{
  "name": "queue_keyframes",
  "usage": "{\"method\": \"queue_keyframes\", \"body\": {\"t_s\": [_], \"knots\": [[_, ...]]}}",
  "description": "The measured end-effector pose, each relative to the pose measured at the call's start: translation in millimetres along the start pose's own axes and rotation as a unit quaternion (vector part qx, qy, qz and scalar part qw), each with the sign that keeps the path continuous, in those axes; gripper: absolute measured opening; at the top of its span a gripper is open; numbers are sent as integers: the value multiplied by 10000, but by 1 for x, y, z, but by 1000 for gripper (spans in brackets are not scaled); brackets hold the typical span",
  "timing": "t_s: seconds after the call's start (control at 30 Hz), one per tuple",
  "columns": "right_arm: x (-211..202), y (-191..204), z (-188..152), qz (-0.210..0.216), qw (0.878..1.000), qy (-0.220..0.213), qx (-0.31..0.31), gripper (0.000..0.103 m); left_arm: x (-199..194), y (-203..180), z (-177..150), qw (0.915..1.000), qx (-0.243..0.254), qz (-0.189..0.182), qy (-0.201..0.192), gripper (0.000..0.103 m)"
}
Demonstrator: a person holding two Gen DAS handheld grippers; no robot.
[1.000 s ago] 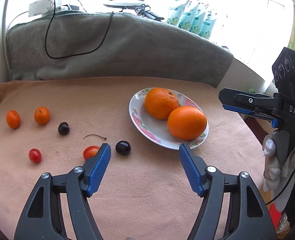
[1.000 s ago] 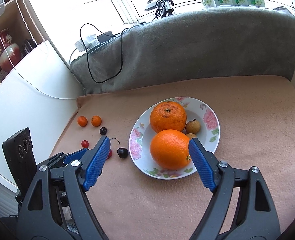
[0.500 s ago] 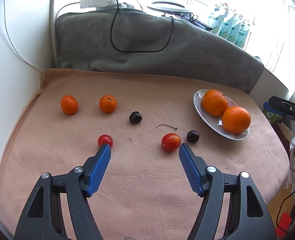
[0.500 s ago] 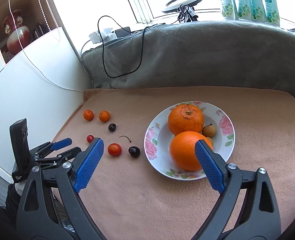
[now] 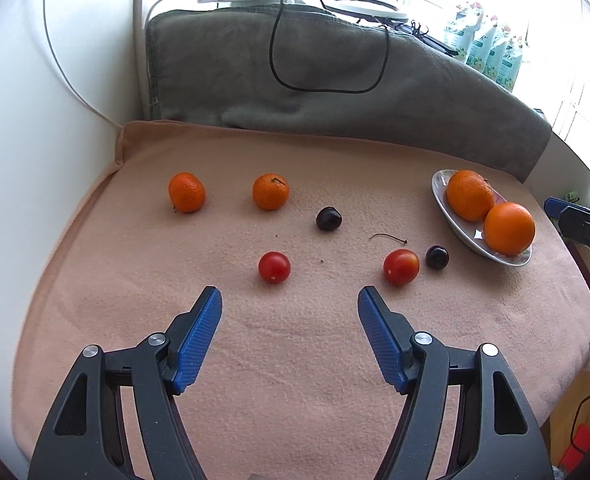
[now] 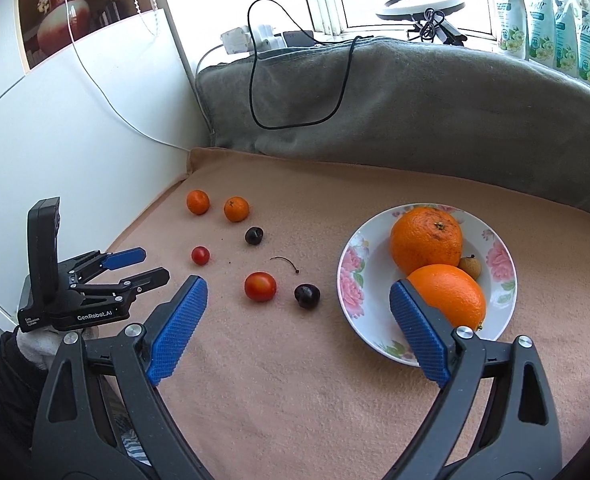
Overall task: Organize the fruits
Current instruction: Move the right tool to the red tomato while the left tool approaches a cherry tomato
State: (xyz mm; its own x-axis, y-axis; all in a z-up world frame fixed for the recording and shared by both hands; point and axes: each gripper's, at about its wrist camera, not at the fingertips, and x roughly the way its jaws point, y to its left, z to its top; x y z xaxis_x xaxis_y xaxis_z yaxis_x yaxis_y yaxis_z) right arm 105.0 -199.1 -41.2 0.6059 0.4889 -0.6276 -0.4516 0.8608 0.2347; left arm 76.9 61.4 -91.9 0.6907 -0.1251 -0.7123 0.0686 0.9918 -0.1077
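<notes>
While both tools hang empty with jaws spread wide, the likely step is choosing a first small fruit to carry to the white flower-patterned plate, which sits at the right of the peach fleece cloth and already holds two large oranges and a small brown longan-like fruit.

The left gripper hovers low above the cloth, short of the two red cherry tomatoes; the left-hand one lies just ahead between its blue pads. A good pick, I judge, would centre the jaws on that tomato, come down until the pads straddle its widest part, and close gently, since the skin looks thin and the fruit will roll.

Farther off lie two small orange mandarins and two dark cherries, plus a loose stem.

The right gripper hangs near the plate's near rim.

Room is generous in the cloth's near half. The white wall bounds the left, a grey blanket the far side, and the cloth's right edge drops away just beyond the plate.
</notes>
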Motion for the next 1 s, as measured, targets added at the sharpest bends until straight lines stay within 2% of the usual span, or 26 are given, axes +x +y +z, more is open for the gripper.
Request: {"method": "queue_keyframes", "body": {"t_s": [0.23,0.4,0.43,0.5,0.6,0.67,0.73,0.87,1.0], "knots": [[22,24,-1,136,9993,170,-297,95,4,11,-1,9998,-166,-94,-17,70],[42,33,-1,310,9986,339,-275,94,10,16,-1,9995,-257,-204,11,69],[46,35,-2,338,9983,370,-284,90,11,17,-1,9994,-265,-224,16,68],[54,39,-2,372,9977,459,-330,84,14,18,0,9991,-301,-290,50,58],[66,43,-3,351,9969,581,-395,81,20,21,1,9985,-379,-379,95,57],[74,44,-4,357,9961,678,-446,74,24,22,2,9984,-384,-407,127,53],[83,45,-4,343,9948,819,-490,60,28,21,3,9982,-376,-435,151,51],[98,45,-5,303,9933,977,-545,59,35,23,7,9981,-377,-460,188,47],[108,40,-4,268,9924,1088,-508,51,43,26,11,9974,-451,-500,240,44]]}}
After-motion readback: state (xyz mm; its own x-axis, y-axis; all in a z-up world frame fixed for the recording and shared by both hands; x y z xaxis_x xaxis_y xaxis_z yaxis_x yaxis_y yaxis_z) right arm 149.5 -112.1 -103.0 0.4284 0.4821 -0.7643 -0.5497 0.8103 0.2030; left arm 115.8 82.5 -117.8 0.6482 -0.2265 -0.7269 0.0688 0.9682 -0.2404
